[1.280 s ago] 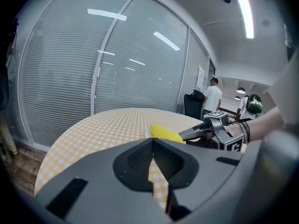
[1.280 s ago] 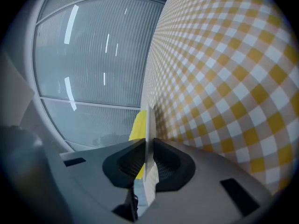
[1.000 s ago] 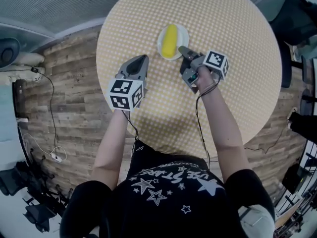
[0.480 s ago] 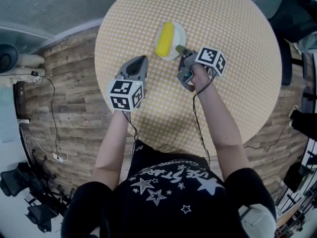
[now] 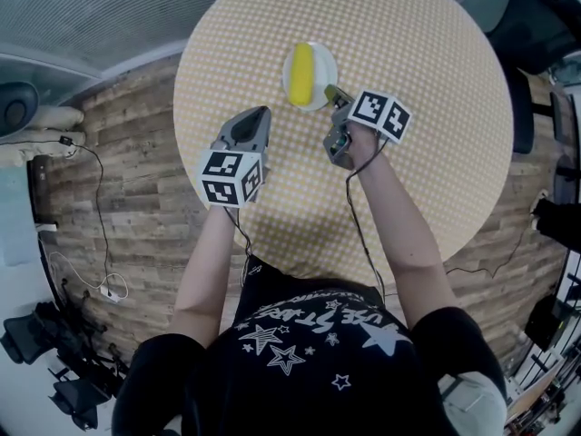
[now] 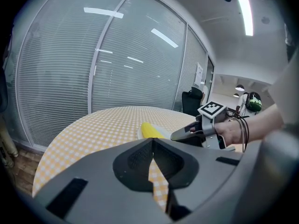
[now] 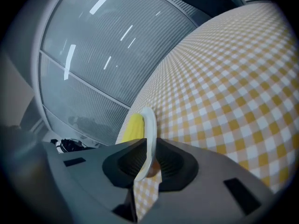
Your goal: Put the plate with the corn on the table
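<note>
A small white plate (image 5: 323, 63) with a yellow corn cob (image 5: 300, 74) on it is over the round yellow-checked table (image 5: 427, 80), toward its far side. My right gripper (image 5: 332, 94) is shut on the plate's near right rim. In the right gripper view the plate (image 7: 150, 129) stands edge-on between the jaws, the corn (image 7: 134, 127) on its left face. My left gripper (image 5: 255, 118) hovers to the left of the plate, jaws together with nothing in them. The left gripper view shows the corn (image 6: 150, 130) and the right gripper (image 6: 183, 134) ahead.
The table's left edge drops to a wooden floor (image 5: 118, 162) with a cable (image 5: 95, 216). A glass wall with blinds (image 6: 93, 64) stands beyond the table. Dark chairs (image 5: 540, 16) stand at the right.
The right gripper has carried the plate with the corn a little farther away and to the left across the table. The left gripper has barely moved.
</note>
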`<action>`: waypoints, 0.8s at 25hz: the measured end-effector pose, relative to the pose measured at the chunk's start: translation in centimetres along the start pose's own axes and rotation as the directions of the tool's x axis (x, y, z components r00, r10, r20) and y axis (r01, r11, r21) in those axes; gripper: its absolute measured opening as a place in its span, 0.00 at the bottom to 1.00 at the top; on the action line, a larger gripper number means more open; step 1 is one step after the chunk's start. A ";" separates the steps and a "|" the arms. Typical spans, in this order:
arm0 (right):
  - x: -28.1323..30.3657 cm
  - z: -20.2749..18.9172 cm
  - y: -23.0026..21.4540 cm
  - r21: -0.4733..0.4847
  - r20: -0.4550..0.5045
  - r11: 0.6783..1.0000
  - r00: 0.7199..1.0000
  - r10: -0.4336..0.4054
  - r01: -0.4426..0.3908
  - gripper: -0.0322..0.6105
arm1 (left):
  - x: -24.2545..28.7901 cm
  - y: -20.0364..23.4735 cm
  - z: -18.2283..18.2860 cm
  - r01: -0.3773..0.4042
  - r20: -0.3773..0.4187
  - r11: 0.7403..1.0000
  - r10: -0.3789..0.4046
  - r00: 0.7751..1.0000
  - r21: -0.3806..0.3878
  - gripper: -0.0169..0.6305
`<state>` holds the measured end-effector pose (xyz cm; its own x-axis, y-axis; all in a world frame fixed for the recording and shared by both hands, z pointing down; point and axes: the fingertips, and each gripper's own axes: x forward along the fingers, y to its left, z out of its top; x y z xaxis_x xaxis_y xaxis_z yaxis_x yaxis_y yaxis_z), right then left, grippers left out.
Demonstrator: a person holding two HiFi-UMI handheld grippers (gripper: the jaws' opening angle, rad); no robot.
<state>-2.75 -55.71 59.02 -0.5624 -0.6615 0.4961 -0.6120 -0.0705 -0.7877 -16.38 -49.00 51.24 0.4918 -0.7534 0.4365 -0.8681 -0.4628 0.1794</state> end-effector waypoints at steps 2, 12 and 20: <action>-0.5 0.0 -0.2 -0.037 -0.003 0.999 1.000 -0.016 0.016 0.12 | -0.1 -0.3 0.2 0.005 0.002 1.000 -0.005 1.000 0.007 0.03; -7.4 4.1 1.2 -0.059 0.159 0.995 0.983 0.095 -0.086 0.12 | -1.3 -4.2 2.5 0.009 0.051 0.999 -0.011 0.999 0.040 0.03; -14.1 4.9 5.0 -0.338 0.173 0.932 0.965 0.198 -0.131 0.12 | -5.2 -9.7 4.0 -0.021 0.123 0.997 0.012 0.992 0.069 0.03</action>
<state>4.82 -50.41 46.34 -0.5674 -0.7816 0.2591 -0.6850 0.2734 -0.6753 -10.31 -42.47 43.68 0.4855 -0.8109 0.3267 -0.8716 -0.4780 0.1089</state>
